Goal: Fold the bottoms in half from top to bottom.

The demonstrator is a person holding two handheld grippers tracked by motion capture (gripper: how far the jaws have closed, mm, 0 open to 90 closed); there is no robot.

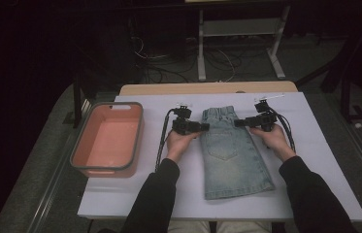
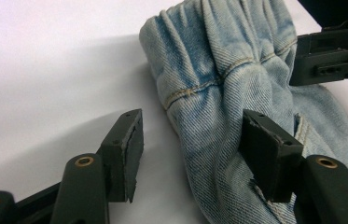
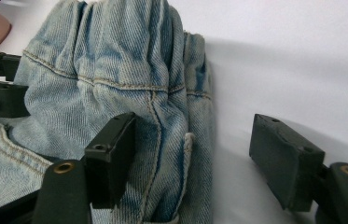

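Note:
A light-blue denim garment (image 1: 229, 155) lies flat mid-table, its gathered waistband (image 1: 220, 113) at the far end and a pocket facing up. My left gripper (image 1: 202, 127) is open at the waistband's left edge; in the left gripper view (image 2: 195, 158) one jaw is over the bare table and the other over the denim (image 2: 218, 84). Open as well, my right gripper (image 1: 240, 123) mirrors it at the right edge. In the right gripper view (image 3: 197, 158) its jaws straddle the folded denim edge (image 3: 162, 93). Neither gripper pinches the cloth.
A pink basin with a grey rim (image 1: 77, 145) stands at the table's left, empty inside. The white table top (image 1: 314, 160) extends right of the garment. Beyond the far edge are a metal stand (image 1: 239, 29) and floor cables.

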